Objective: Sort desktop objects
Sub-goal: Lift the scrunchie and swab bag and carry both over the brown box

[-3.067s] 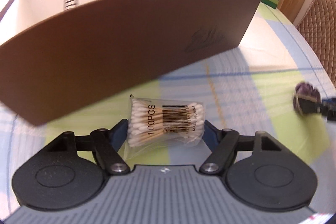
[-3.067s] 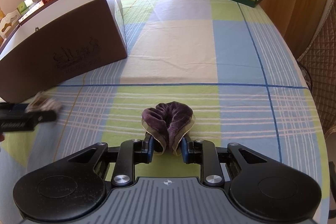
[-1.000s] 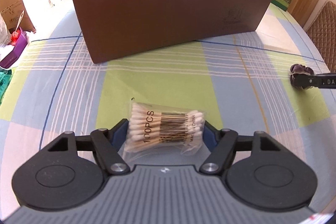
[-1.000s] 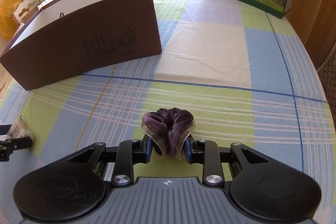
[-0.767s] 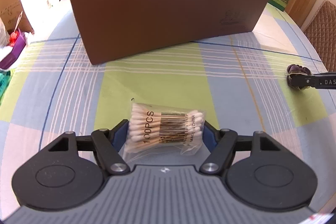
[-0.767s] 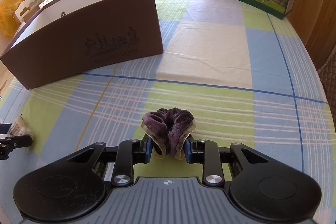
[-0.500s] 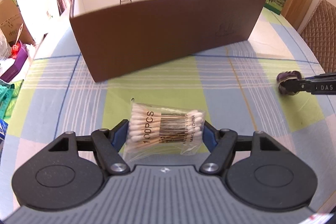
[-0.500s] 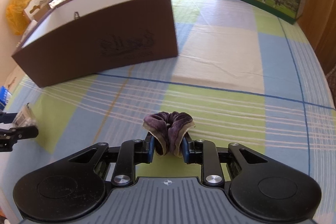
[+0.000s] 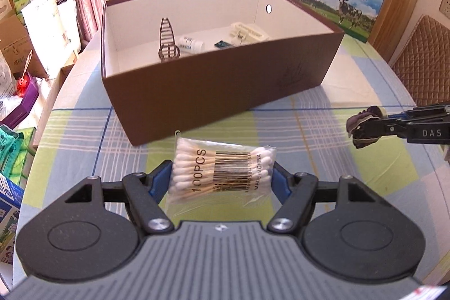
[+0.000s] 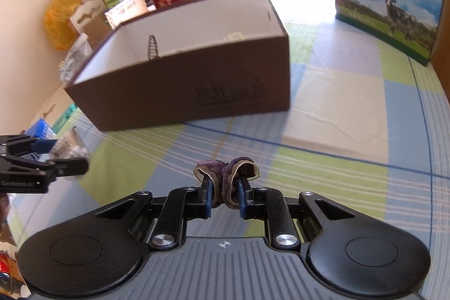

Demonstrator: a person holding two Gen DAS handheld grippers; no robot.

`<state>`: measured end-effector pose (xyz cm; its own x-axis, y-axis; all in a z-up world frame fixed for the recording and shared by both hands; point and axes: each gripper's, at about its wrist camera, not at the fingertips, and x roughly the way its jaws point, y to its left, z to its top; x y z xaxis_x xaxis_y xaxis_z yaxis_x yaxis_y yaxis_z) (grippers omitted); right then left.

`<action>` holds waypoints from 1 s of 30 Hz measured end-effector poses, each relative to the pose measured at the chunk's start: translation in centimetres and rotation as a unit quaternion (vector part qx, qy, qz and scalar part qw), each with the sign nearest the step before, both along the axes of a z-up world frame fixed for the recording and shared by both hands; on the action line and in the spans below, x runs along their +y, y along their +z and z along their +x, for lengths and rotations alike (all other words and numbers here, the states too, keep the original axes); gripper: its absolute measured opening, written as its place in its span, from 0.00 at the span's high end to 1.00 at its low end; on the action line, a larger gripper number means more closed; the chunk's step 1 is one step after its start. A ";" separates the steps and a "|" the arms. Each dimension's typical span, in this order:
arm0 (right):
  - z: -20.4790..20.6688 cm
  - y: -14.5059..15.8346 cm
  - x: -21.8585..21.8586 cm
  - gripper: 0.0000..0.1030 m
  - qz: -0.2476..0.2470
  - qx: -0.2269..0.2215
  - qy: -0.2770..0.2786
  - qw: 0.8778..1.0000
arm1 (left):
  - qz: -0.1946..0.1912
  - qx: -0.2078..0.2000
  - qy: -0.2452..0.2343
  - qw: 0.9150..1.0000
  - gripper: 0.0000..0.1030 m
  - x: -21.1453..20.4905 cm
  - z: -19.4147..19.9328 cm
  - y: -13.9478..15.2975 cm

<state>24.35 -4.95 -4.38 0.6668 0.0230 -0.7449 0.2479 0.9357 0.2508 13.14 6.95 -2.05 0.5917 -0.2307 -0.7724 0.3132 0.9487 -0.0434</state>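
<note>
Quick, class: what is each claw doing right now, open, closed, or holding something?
Left claw: closed on the bag of cotton swabs.
Right claw: closed on the purple scrunchie.

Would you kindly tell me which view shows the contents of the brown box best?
The left wrist view: it looks down into the brown box, showing several small items. The right wrist view is lower and blurred; the front wall hides most.

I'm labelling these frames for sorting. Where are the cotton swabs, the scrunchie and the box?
cotton swabs (image 9: 222, 170), left wrist view, on the barcode label.
scrunchie (image 10: 225, 173), right wrist view, on its purple folds.
box (image 9: 213, 86), left wrist view, on its brown front wall.
</note>
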 end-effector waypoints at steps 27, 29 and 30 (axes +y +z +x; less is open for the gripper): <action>6.9 9.4 -0.2 0.86 -0.014 -0.119 0.070 0.990 | -0.010 -0.090 -0.012 0.996 0.34 0.6 6.5 7.3; 8.3 9.8 -0.2 0.86 -0.016 -0.125 0.074 0.989 | -0.009 -0.090 -0.011 0.996 0.34 0.8 7.8 7.5; 9.1 9.9 -0.3 0.86 -0.014 -0.126 0.076 0.989 | -0.007 -0.088 -0.010 0.996 0.34 1.0 8.4 7.5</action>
